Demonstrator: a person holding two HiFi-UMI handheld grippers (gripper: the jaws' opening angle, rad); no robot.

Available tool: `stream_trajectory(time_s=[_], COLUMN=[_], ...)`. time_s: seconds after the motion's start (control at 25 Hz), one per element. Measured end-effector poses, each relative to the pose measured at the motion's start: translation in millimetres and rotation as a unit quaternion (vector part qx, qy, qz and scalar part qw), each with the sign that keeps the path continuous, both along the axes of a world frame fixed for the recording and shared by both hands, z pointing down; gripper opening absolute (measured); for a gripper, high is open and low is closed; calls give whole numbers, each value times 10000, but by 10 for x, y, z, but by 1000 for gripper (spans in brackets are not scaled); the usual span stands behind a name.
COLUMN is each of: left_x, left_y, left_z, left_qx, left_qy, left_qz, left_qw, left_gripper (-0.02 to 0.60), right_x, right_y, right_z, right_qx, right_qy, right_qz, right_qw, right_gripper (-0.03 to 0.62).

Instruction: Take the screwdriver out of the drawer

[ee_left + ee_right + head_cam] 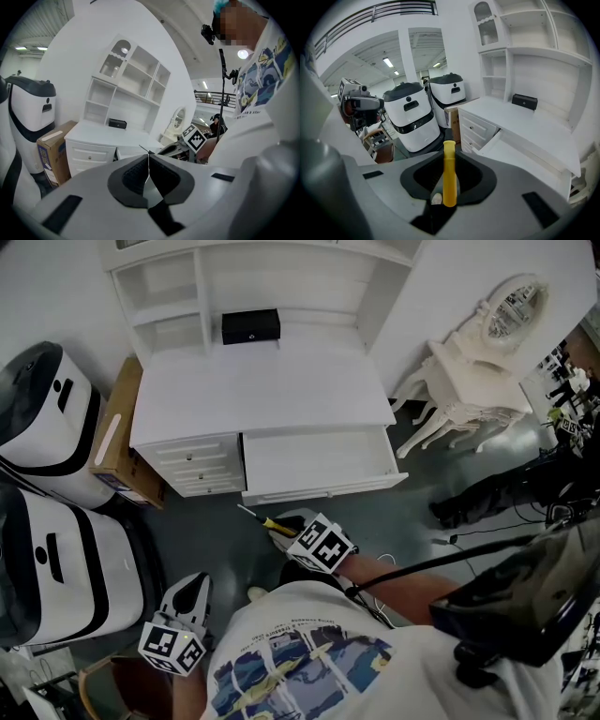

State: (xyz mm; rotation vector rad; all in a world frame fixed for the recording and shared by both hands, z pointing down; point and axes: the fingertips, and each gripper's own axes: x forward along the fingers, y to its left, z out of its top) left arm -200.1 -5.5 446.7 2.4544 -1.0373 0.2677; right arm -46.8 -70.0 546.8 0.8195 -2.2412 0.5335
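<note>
The screwdriver [255, 516] has a yellow handle and a thin metal shaft, and my right gripper [289, 525] is shut on the handle. It hangs over the floor just in front of the pulled-out drawer [323, 489] of the white desk [262, 390]. In the right gripper view the yellow screwdriver handle [449, 173] stands between the dark pads, with the drawer [511, 154] to the right. My left gripper [192, 594] is low at the left, apart from the desk. Its jaws [148, 168] are pressed together with nothing in them.
Two white and black machines [47, 418] stand left of the desk, with a cardboard box [117, 442] beside them. A black box [250, 326] sits on the desk under its shelves. A white ornate table [469, 381] and cables [487, 493] lie to the right.
</note>
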Motion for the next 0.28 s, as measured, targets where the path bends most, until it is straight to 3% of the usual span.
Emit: stream_trajectory(time_s=[0.28], left_x=[133], left_y=[-144], left_z=[14], left_qx=[-18], left_qy=[8], left_qz=[45], left_qw=[10000], left_gripper=[14], right_x=[138], right_y=[-133], right_z=[39], right_qx=[-22], right_qy=[-7], right_qz=[66], right_qw=[10000], right_gripper=[95])
